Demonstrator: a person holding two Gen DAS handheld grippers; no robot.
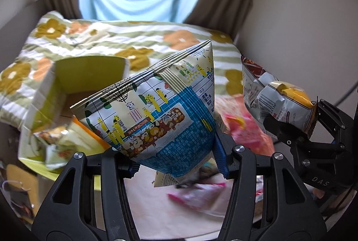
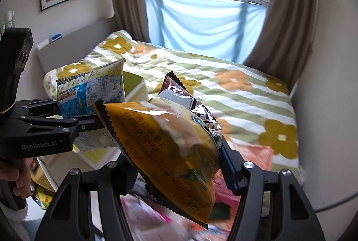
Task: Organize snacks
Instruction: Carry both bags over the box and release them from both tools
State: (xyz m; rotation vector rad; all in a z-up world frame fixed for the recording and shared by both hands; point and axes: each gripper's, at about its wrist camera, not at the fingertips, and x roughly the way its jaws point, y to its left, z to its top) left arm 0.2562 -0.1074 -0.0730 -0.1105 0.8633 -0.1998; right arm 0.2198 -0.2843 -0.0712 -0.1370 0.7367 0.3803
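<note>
The left hand-held gripper (image 1: 179,158), at the lower centre of the left wrist view, is pinching a blue and white snack bag (image 1: 156,111) by its lower end, the bag standing up and tilted through the middle of the frame. The right hand-held gripper (image 2: 179,176), at the lower centre of the right wrist view, is pinching a yellow chip bag (image 2: 170,147) together with a second, dark brown and silver bag (image 2: 179,93) that rises behind it. Both loads hang clear of any surface, above a blurred litter of pink packets (image 1: 197,194) at the bottom of each frame. An open yellow-green box (image 1: 73,89) sits at the centre left of the left wrist view, in front of a bed (image 2: 246,93) with a flowered cover; judged from the task, it is the likely place for the bags. Handling assessment: these are light, air-filled foil pouches, soft and crinkly, with slick surfaces and brittle contents. A hard squeeze on the puffed belly would likely crush the chips or burst a seam. The crimped end seal is the flat, stiff part and the soundest place to grip. The right side's double hold is the weaker one: foil on foil may slip, and the rear bag could slide free.
</note>
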